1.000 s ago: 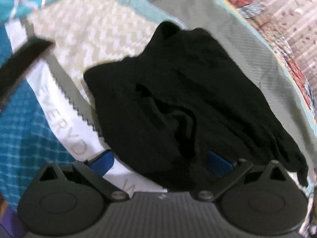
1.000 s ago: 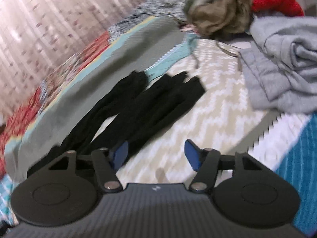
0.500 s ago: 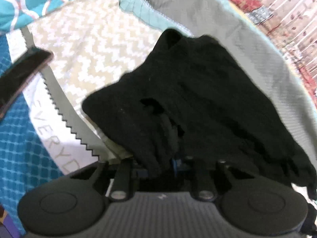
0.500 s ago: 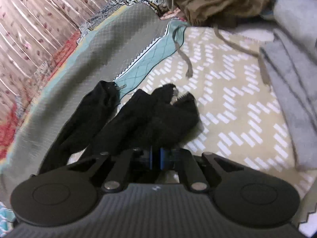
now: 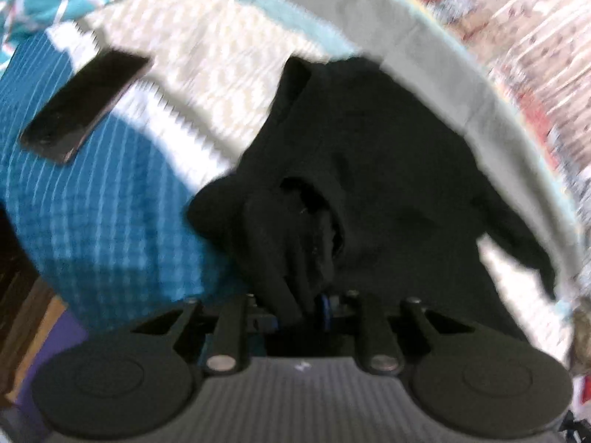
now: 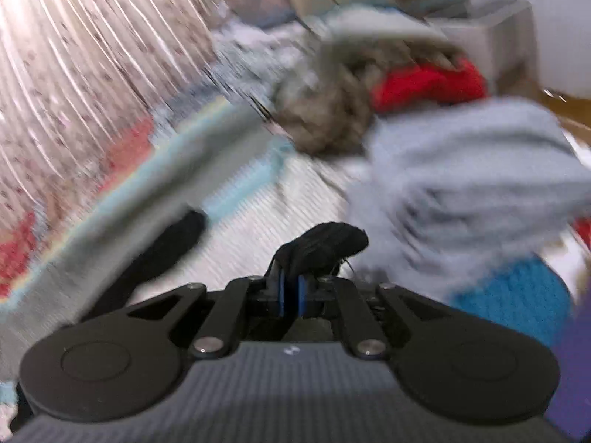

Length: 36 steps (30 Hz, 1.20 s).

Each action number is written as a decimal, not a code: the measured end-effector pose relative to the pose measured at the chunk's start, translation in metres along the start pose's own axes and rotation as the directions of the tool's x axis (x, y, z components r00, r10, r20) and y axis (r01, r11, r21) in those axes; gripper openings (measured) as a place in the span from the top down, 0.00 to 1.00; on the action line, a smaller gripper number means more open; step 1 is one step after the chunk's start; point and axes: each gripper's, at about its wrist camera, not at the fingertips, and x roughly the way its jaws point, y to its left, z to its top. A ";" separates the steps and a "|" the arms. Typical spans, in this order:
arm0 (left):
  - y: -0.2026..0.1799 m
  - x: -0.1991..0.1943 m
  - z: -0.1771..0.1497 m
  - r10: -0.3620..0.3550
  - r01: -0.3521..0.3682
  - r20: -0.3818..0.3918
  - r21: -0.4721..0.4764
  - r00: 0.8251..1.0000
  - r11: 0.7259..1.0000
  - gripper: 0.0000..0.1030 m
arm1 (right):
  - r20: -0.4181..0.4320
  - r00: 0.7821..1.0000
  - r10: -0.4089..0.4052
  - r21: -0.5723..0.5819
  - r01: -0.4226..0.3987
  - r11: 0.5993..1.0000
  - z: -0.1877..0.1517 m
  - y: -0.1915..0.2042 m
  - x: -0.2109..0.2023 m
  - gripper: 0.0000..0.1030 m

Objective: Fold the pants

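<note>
Now soft black pants [image 5: 388, 170] bunched on my patterned quilt [image 5: 207, 59], left gripper [image 5: 314, 306] just loosening yet pinching cloth, right gripper [image 6: 291, 291] clamped on a hem, both tilted down.

the left gripper [image 5: 314, 304] points steeply down, its two black finger arms drawn in close together — the blue pads are almost hidden, pinched on a thick bunch of the black pants [image 5: 369, 184]. its jaws have just been easing open a little, yet the cloth is gripped between them and rises straight from the pads. the right gripper [image 6: 291, 293] points down at a gentler slant, its blue pads pressed nearly flat together with only a thin fold of the same pants between them — a black tuft sticks up just past the fingertips. both views are smeared with blur. no hand or sleeve shows in either view.
</note>
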 end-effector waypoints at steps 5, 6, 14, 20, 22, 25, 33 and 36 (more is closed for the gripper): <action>0.009 -0.012 -0.022 0.045 -0.044 -0.013 0.078 0.999 0.996 0.46 | -0.117 0.989 -0.088 0.111 0.101 0.989 -0.031 -0.032 0.008 0.65; 0.015 -0.024 -0.025 0.015 -0.016 0.006 0.071 1.000 0.997 0.46 | -0.092 0.990 -0.105 0.143 0.117 0.983 -0.032 -0.036 0.001 0.65; 0.033 -0.087 0.021 -0.050 0.052 0.286 0.001 0.957 0.999 0.43 | 0.156 0.986 -0.050 -0.028 0.056 0.998 0.015 0.028 -0.051 0.63; -0.038 -0.017 0.107 0.022 -0.062 0.360 0.099 0.933 0.993 0.33 | -0.063 0.963 0.261 -0.077 -0.266 0.961 0.060 0.124 0.062 0.43; -0.052 0.016 0.129 0.056 -0.092 0.339 0.090 0.939 0.992 0.32 | -0.106 0.964 0.243 -0.066 -0.250 0.966 0.063 0.143 0.121 0.40; -0.069 0.067 0.151 0.101 -0.130 0.276 0.089 0.956 0.988 0.31 | -0.194 0.961 0.199 0.006 -0.202 0.979 0.063 0.148 0.194 0.40; -0.088 0.133 0.169 0.191 -0.223 0.250 0.103 0.949 0.969 0.27 | -0.243 0.952 0.185 0.003 -0.190 0.982 0.067 0.171 0.245 0.88; -0.093 0.135 0.181 0.199 -0.244 0.276 0.141 0.940 0.960 0.27 | -0.143 0.985 0.094 -0.110 -0.111 0.988 0.090 0.170 0.227 0.88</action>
